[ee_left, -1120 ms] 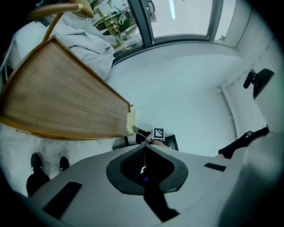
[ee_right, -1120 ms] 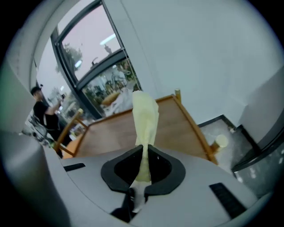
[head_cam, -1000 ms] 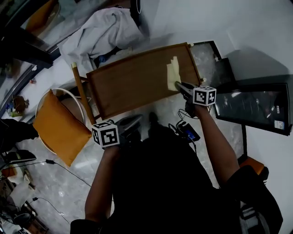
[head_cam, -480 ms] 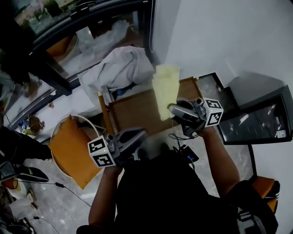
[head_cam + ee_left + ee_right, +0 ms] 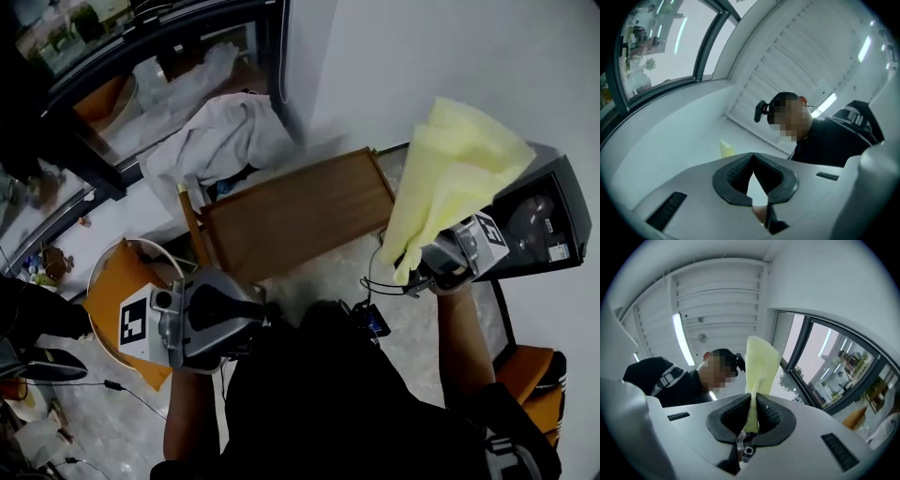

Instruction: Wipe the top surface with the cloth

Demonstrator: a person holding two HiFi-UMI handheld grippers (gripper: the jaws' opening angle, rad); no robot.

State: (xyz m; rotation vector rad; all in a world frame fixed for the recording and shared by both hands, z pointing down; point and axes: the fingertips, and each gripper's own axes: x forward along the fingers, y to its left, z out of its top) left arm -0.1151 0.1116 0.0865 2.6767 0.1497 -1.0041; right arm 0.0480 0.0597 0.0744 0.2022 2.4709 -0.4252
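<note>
A soft, matt yellow cloth (image 5: 759,362) is pinched between the ribbed, black, rubber-like jaws of the right gripper (image 5: 753,401), whose shell is seen as smooth grey plastic. Well apart from the jaws, the surface (image 5: 300,211) is shown as matt brown wood.

Orange cushion (image 5: 108,281) on a white-rimmed round seat (image 5: 127,244): just left of the left gripper (image 5: 753,159) jaws. Crumpled white sheet (image 5: 225,141): well beyond them, by the dark window frame (image 5: 178,42). Black glass-fronted box (image 5: 551,220): just right of the right gripper (image 5: 753,401) jaws. Orange stool (image 5: 530,364): below that, lower right. Cable (image 5: 84,382) on the marble floor (image 5: 103,422).
</note>
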